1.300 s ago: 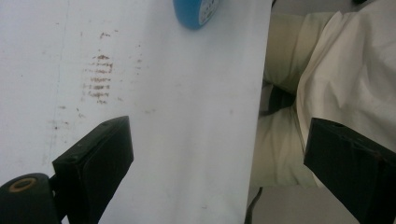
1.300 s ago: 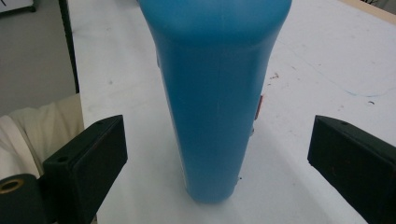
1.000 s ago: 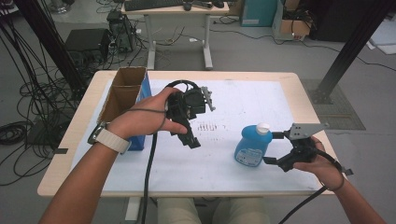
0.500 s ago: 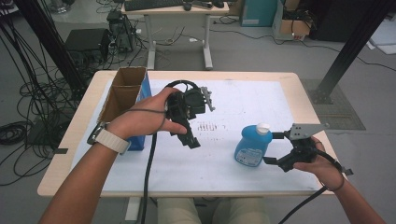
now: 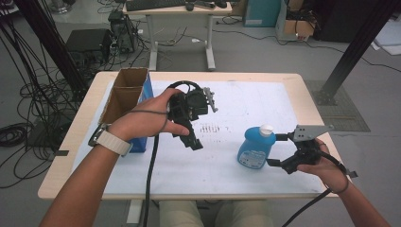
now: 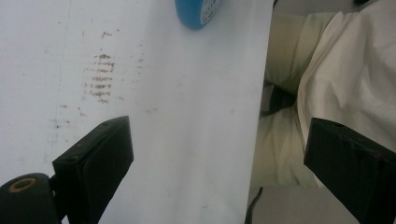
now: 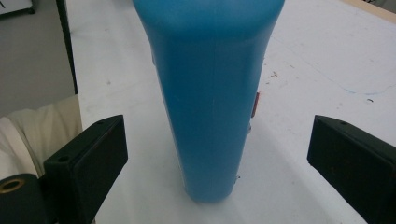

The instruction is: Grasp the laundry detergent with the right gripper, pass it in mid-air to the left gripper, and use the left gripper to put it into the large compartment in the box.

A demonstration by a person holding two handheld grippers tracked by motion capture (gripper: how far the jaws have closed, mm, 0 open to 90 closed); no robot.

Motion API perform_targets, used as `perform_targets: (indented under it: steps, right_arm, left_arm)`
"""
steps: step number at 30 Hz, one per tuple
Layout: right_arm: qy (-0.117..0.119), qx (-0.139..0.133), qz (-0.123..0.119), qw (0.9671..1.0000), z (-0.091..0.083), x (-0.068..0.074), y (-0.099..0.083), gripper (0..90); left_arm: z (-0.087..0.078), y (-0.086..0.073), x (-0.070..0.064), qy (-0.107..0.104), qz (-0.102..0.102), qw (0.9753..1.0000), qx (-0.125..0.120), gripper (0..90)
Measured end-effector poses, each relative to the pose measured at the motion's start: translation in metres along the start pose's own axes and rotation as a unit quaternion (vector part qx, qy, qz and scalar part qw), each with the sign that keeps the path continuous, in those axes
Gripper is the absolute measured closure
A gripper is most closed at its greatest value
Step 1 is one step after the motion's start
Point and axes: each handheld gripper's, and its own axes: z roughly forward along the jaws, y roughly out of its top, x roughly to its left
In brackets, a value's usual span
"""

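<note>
The blue bottle (image 5: 256, 150) is standing upright on the white table (image 5: 265, 101), toward the person's right, with the right gripper (image 5: 273, 149) closing in from beside it. In the right gripper view the bottle (image 7: 210, 93) is sitting squarely between the two jaws, which are spread wide and touching nothing (there is clear daylight on both sides).

It is looking like a smooth, glossy plastic bottle, flattened in section with rounded edges, broad below and narrowing to a white cap (image 5: 266, 129). It seems filled with liquid, so it is probably weighing a fair bit and its walls may be giving a little under pressure. The slick skin could be slipping, so a grip across the narrow faces at mid-body, below the shoulder, looks the safest; squeezing near the cap risks tipping it.

The left gripper (image 5: 194, 142) is hanging over the middle of the table, jaws parted and empty, well apart from the bottle. A cardboard box (image 5: 124, 94) is standing open at the far left.
</note>
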Motion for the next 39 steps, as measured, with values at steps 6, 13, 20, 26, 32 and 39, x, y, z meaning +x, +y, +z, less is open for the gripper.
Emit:
perform_targets:
  steps: [6,13,20,26,32,39]
  right_arm:
    - [-0.004,0.006,0.014,0.9999,-0.0017,0.0018,0.0001,5.0]
    - [-0.003,0.0,0.006,1.0,-0.0006,0.0004,-0.0003,5.0]
    - [-0.003,0.0,0.006,1.0,-0.0004,0.0002,-0.0004,5.0]
    - [-0.003,0.002,0.008,1.0,-0.0007,0.0007,-0.0005,5.0]
    - [-0.002,-0.001,0.005,1.0,0.0001,0.0002,-0.0004,5.0]
    - [-0.003,0.001,0.006,1.0,-0.0006,0.0004,-0.0007,5.0]
  left_arm:
    - [-0.0003,-0.0003,-0.0004,0.001,-0.001,1.0,-0.001,8.5]
    - [-0.0003,-0.0006,-0.0005,0.001,0.0,1.0,-0.002,8.4]
    - [-0.0002,-0.0009,0.0,0.001,0.0,1.0,-0.002,8.5]
    - [0.0002,-0.001,-0.0001,0.001,0.0,1.0,-0.002,8.5]
    - [-0.0004,-0.0011,-0.0003,0.001,0.0,1.0,-0.002,8.4]
    - [-0.0001,-0.0011,-0.0002,0.001,0.0,1.0,-0.002,8.5]
